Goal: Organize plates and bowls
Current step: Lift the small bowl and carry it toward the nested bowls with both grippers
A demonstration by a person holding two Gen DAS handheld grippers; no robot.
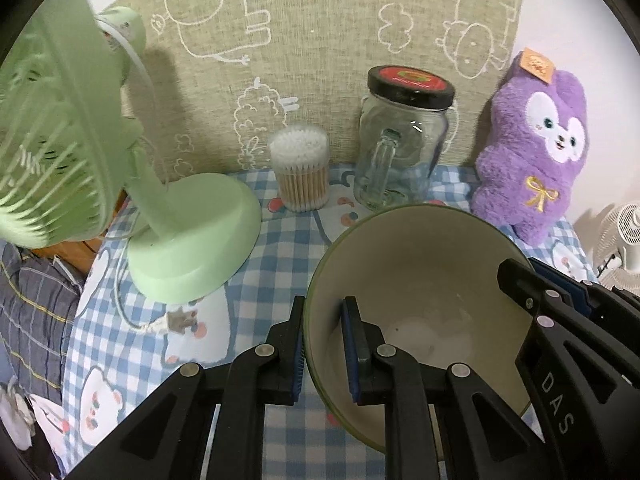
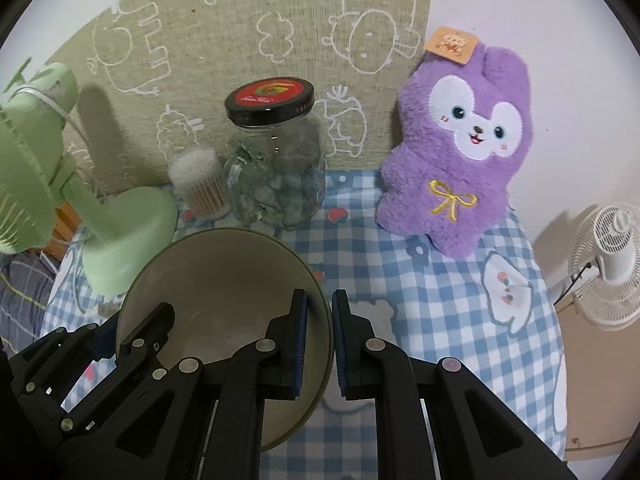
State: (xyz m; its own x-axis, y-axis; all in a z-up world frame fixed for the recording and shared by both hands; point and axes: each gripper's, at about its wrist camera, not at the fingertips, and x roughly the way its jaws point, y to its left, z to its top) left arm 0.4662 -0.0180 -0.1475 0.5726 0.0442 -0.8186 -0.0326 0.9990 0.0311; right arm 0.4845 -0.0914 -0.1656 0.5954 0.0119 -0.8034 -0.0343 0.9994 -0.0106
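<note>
Checked cloth (image 1: 280, 248): one bowl (image 1: 420, 280) (both claws clamp rim).

Jar (image 1: 402, 140) between swabs (image 1: 301, 168), plush (image 1: 532, 148).

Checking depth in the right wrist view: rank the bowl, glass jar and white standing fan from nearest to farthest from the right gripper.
1. Bowl: clamped by the right gripper, at its rim.
2. Glass jar: behind the bowl, by the wall.
3. White standing fan: far right, off the table.
</note>
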